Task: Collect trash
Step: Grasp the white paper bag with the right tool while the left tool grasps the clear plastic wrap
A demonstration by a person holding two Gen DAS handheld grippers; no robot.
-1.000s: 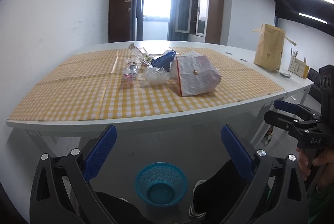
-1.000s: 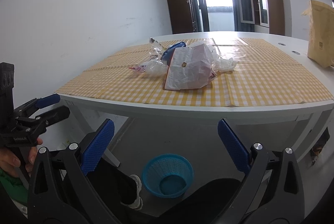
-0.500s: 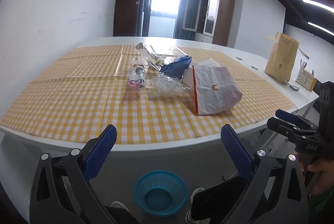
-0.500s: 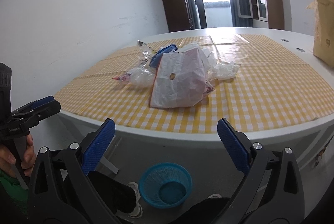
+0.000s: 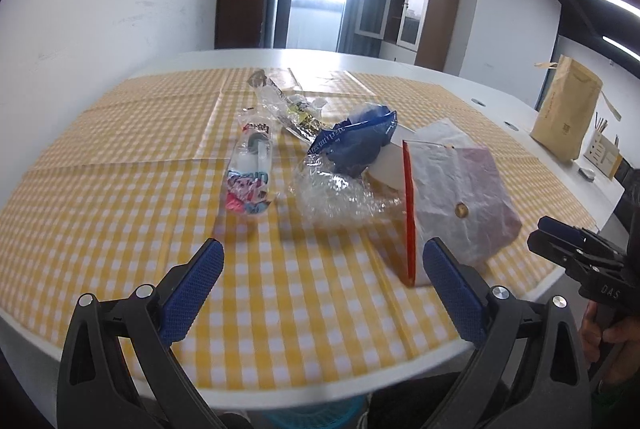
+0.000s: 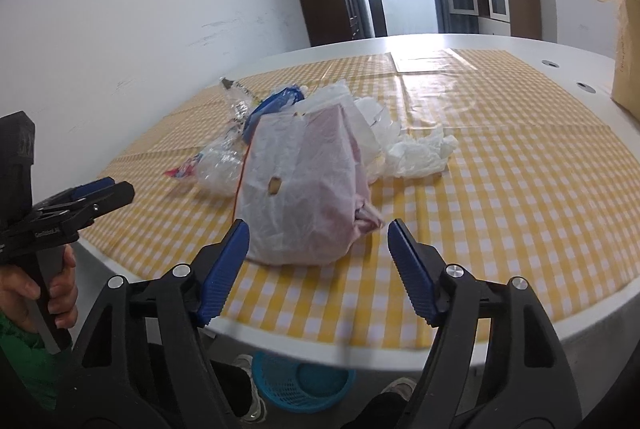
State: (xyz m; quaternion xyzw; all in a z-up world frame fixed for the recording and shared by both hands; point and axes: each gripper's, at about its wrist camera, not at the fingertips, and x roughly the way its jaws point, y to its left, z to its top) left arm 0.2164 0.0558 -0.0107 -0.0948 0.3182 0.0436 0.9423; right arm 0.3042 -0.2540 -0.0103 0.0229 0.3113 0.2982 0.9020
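A heap of trash lies on the yellow checked tablecloth (image 5: 120, 189). It holds a white zip bag with a red strip (image 5: 456, 197) (image 6: 304, 197), a blue wrapper (image 5: 356, 141), crumpled clear plastic (image 5: 336, 189), a colourful packet (image 5: 250, 169) and a crumpled white bag (image 6: 416, 153). My left gripper (image 5: 320, 269) is open over the near table edge, short of the clear plastic, nothing between its fingers. The jaws of my right gripper (image 6: 318, 249) are closing. The zip bag lies just ahead in line with the gap, and the pads do not touch it.
A blue mesh basket (image 6: 304, 385) stands on the floor under the table edge. A brown paper bag (image 5: 568, 113) and a small pen box (image 5: 604, 157) stand at the far right of the table. A white wall runs along the left.
Both grippers have come forward from the floor side to over the table edge, close to the trash. The basket has slid almost out of view below. The right jaws have narrowed.
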